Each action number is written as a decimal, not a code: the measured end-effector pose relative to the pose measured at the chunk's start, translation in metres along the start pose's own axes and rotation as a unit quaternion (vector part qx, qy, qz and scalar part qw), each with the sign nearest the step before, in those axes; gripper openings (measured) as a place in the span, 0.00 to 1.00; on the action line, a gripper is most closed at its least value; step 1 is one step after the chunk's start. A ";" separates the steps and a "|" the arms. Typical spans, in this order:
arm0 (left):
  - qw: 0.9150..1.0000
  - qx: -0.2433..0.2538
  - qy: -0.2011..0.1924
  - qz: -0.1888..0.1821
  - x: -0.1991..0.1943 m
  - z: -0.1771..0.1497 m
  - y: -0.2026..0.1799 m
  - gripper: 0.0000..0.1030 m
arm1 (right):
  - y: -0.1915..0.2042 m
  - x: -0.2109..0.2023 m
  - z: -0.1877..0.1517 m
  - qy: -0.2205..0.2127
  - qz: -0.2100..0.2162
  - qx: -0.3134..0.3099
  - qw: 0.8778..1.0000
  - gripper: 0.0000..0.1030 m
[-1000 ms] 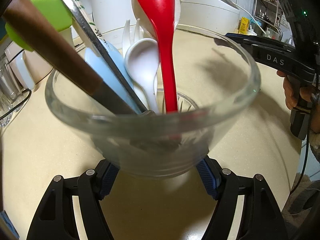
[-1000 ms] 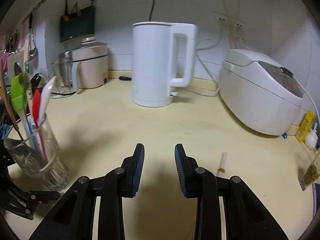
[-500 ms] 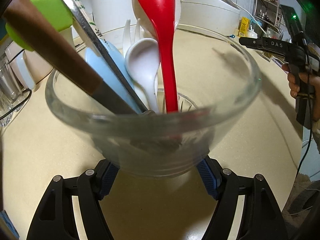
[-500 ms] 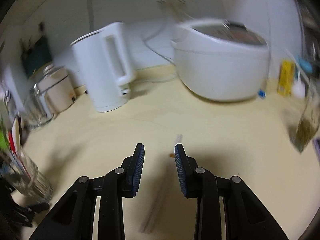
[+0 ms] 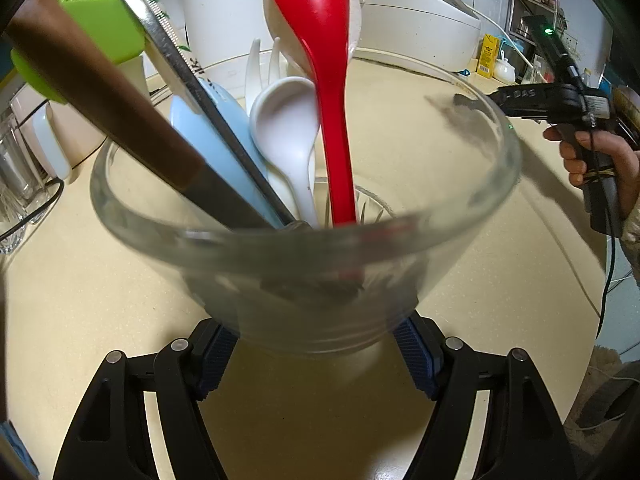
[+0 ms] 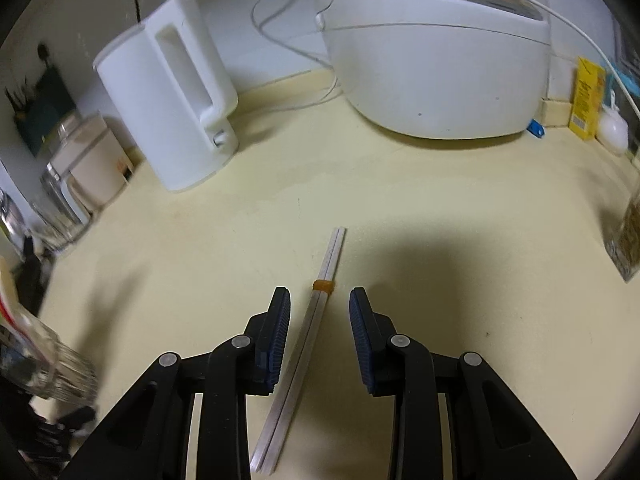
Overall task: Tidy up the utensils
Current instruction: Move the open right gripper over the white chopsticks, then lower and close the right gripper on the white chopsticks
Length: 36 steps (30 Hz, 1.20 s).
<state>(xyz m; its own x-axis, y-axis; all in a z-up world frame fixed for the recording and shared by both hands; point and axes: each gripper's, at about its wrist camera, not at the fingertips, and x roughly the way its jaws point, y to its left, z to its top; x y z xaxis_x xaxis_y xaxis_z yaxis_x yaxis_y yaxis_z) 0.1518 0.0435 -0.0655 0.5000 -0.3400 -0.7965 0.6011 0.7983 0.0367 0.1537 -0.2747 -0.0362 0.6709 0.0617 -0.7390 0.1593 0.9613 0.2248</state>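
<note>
A clear glass (image 5: 304, 272) stands on the cream counter with my left gripper (image 5: 316, 354) shut on its lower wall. Leaning in it are a red spoon (image 5: 332, 120), a white spoon (image 5: 284, 120), a light blue utensil (image 5: 212, 128), a wooden-handled knife (image 5: 100, 92), a white fork and a green spatula. A pair of pale chopsticks (image 6: 304, 344) joined by an orange band (image 6: 322, 286) lies on the counter. My right gripper (image 6: 319, 308) is open just above them, a pad on each side and neither touching. The glass (image 6: 44, 364) shows blurred at the right wrist view's lower left.
A white kettle (image 6: 172, 92) and a white rice cooker (image 6: 432, 56) stand at the back against the wall. A yellow box (image 6: 586, 96) and a clear jar (image 6: 628, 236) are at the right. A cream appliance (image 6: 88, 164) and glassware sit at the left.
My right gripper has swung to the right and rolled, and the chopsticks now lie between its open jaws. My left gripper has kept still on the glass.
</note>
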 end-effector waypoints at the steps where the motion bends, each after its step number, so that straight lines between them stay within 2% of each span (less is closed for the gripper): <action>1: 1.000 0.000 0.000 0.000 0.000 0.000 0.000 0.75 | 0.002 0.004 0.000 0.005 -0.005 -0.007 1.000 0.31; 5: 1.000 0.000 0.000 0.000 0.000 0.000 0.000 0.75 | 0.007 0.018 0.001 0.019 -0.023 -0.022 0.999 0.31; 9: 1.000 0.000 0.000 0.000 0.000 0.000 0.000 0.75 | 0.012 0.025 0.003 0.012 -0.044 -0.051 0.998 0.30; 13: 1.000 0.000 0.000 0.000 0.000 0.000 0.000 0.75 | 0.019 0.029 0.006 0.016 -0.061 -0.072 0.995 0.22; 18: 1.000 0.001 0.000 0.001 0.000 0.000 0.000 0.75 | 0.024 0.034 0.008 0.018 -0.071 -0.086 0.994 0.17; 22: 1.000 0.003 -0.001 0.004 -0.001 0.000 -0.002 0.75 | 0.030 0.035 0.007 0.019 -0.076 -0.101 0.992 0.15; 36: 1.000 0.003 -0.001 0.005 0.000 0.003 -0.006 0.75 | 0.044 0.035 0.001 0.023 -0.046 -0.129 0.990 0.12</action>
<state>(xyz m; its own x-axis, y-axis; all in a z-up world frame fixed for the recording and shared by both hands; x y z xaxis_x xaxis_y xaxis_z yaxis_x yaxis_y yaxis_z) 0.1498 0.0378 -0.0638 0.5068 -0.3334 -0.7950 0.6008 0.7980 0.0483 0.1849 -0.2303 -0.0520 0.6276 -0.0233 -0.7782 0.0235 0.9997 -0.0110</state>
